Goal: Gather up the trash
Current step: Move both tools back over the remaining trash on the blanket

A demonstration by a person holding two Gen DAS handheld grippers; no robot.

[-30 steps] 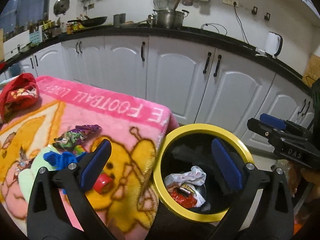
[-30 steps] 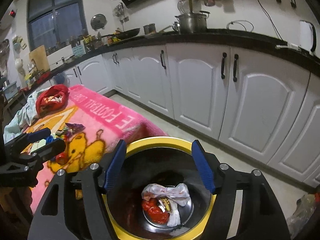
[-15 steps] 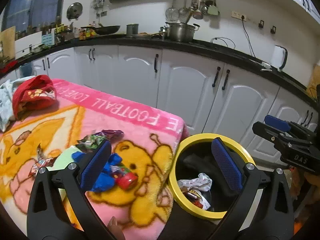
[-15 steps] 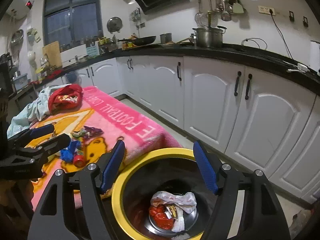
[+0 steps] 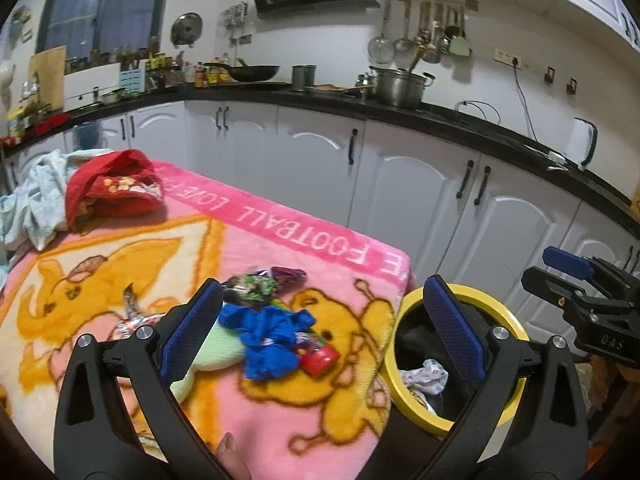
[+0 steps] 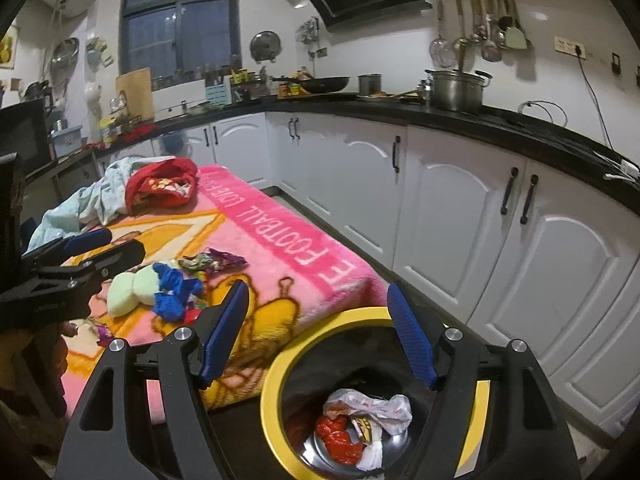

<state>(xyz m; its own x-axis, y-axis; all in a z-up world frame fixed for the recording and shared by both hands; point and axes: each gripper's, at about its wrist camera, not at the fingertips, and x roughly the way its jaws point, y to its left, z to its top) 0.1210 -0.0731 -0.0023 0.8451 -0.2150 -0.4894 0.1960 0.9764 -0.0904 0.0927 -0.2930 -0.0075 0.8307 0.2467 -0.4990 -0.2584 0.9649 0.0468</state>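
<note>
A yellow-rimmed bin [image 6: 276,364] [image 5: 508,324] stands on the floor beside a table under a pink cartoon blanket [image 5: 280,232]. White and red wrappers [image 6: 360,420] lie in its bottom. On the blanket sits a trash heap: a crumpled blue wrapper [image 5: 268,336] [image 6: 174,290], a red packet [image 5: 318,358], a dark foil wrapper [image 5: 260,282] and a pale green piece [image 6: 128,292]. My left gripper [image 5: 320,328] hangs open above the heap with nothing in it. My right gripper [image 6: 318,332] is open and empty above the bin's near rim.
A red cloth [image 5: 112,188] and a pale towel [image 5: 36,200] lie at the table's far end. White cabinets [image 6: 460,220] under a black counter run behind the bin. A person's fingertip [image 5: 230,452] shows at the bottom of the left wrist view.
Both grippers have drawn back and risen, and the left one has swung from over the bin to over the trash heap. Both stay open and empty.
</note>
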